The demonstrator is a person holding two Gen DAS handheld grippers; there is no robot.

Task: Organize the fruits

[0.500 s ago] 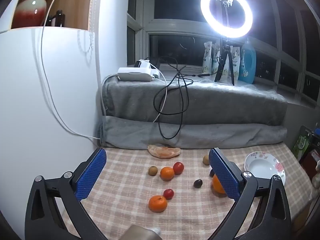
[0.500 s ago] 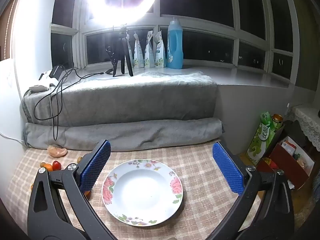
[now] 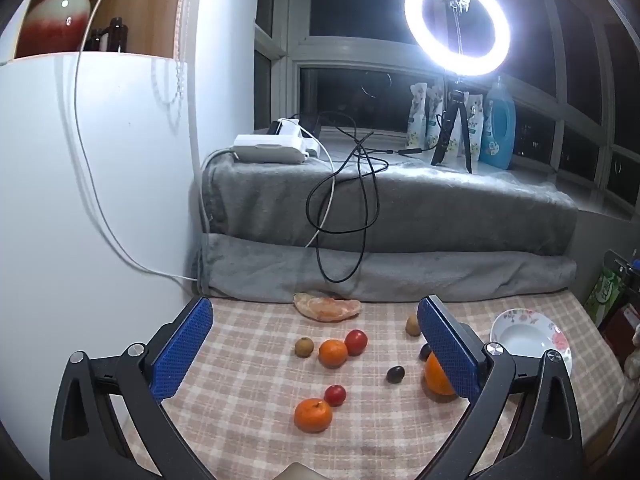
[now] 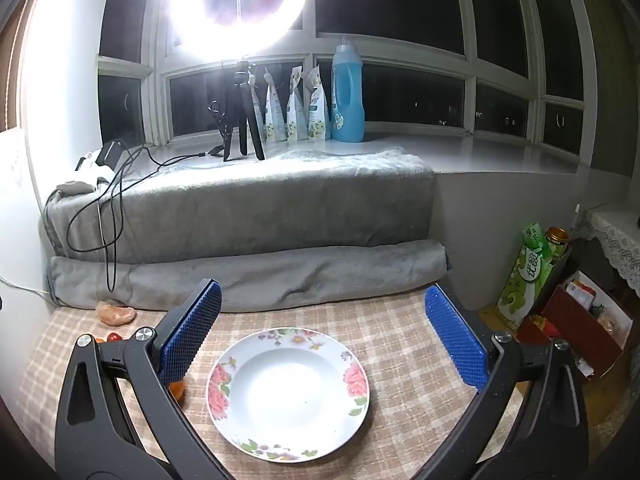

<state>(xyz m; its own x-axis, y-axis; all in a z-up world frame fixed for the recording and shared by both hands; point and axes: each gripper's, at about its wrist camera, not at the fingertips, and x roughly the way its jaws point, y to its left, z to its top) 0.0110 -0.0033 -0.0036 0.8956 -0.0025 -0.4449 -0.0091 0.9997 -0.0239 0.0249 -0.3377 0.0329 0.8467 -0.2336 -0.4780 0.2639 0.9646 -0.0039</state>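
Note:
Several small fruits lie on the checked tablecloth in the left wrist view: a near orange (image 3: pixel 313 415), a second orange (image 3: pixel 333 353), two red tomatoes (image 3: pixel 356 342) (image 3: pixel 335 395), a brown fruit (image 3: pixel 304 347), a dark plum (image 3: pixel 395 374) and a peeled citrus piece (image 3: pixel 326 307). A larger orange (image 3: pixel 436 376) is half hidden behind the right finger. My left gripper (image 3: pixel 316 350) is open and empty above the fruits. My right gripper (image 4: pixel 320 340) is open and empty above an empty flowered plate (image 4: pixel 288 394), which also shows in the left wrist view (image 3: pixel 532 338).
A grey blanket-covered ledge (image 3: pixel 400 208) with cables, a power strip (image 3: pixel 272 150) and a ring light (image 3: pixel 456 24) lies behind the table. A white cabinet (image 3: pixel 80 200) stands to the left. Boxes and a green carton (image 4: pixel 528 272) sit on the floor at the right.
Both views have barely shifted. The grippers stay open and the fruits and plate have not moved.

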